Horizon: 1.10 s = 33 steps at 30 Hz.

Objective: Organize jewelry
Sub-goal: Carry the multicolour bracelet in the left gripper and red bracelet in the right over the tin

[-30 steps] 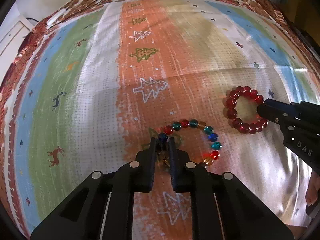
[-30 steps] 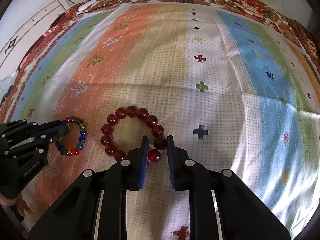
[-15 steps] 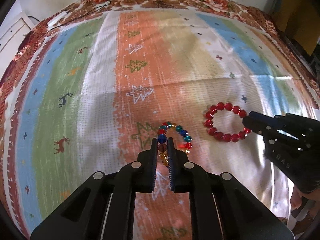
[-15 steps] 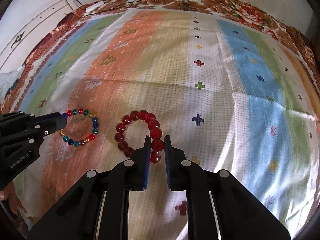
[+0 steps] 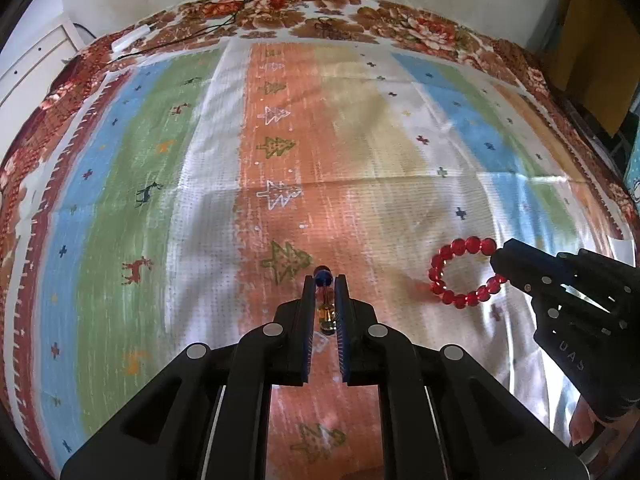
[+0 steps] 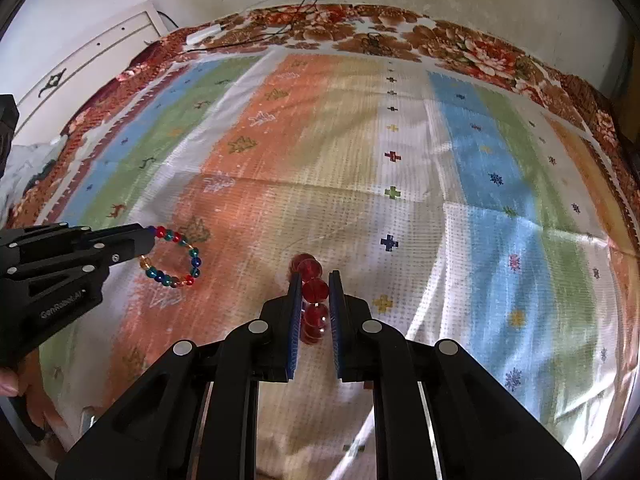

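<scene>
My left gripper (image 5: 323, 280) is shut on the multicoloured bead bracelet (image 5: 322, 276), which hangs edge-on between its pads above the striped cloth (image 5: 360, 140). From the right wrist view the same bracelet (image 6: 176, 256) shows as a full ring dangling from the left gripper (image 6: 150, 234). My right gripper (image 6: 312, 278) is shut on the red bead bracelet (image 6: 314, 290), several of its beads lined up between the pads. In the left wrist view the red bracelet (image 5: 460, 272) hangs as a ring from the right gripper (image 5: 498, 262). Both bracelets are off the cloth.
The striped cloth (image 6: 400, 160) with trees, deer and crosses covers a floral bedspread (image 5: 360, 24). Black cables (image 5: 240, 12) and a white block (image 5: 132, 38) lie at the far edge. A white cabinet (image 6: 80, 68) stands at the left. A person's fingers (image 5: 584, 428) hold the right gripper.
Both grippers have risen, each lifting its bracelet off the cloth. The bracelets now hang from the pads instead of lying flat, and the right jaws tightened on the red beads.
</scene>
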Each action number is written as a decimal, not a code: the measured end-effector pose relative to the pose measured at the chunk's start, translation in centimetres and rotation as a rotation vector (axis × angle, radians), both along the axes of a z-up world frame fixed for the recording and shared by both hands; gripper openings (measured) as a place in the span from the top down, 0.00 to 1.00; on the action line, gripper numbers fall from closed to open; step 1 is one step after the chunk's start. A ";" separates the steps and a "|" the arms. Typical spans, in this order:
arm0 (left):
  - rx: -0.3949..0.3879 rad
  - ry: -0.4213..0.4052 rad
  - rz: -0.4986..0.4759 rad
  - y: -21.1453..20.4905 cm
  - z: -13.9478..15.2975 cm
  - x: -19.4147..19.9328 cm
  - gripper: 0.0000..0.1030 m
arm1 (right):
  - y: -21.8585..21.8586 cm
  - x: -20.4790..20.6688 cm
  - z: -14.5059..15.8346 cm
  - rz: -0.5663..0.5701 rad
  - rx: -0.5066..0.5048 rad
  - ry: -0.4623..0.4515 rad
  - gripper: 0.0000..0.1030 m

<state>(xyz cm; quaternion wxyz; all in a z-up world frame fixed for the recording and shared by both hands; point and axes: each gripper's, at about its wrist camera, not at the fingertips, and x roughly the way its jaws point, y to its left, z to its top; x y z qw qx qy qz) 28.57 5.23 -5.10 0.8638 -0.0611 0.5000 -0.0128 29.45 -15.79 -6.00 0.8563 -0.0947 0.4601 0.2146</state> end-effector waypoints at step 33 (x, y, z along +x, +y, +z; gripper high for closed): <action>-0.011 -0.171 -0.103 -3.6 6.5 -9.0 0.91 | -3.9 -10.2 7.4 0.063 0.125 -0.097 0.87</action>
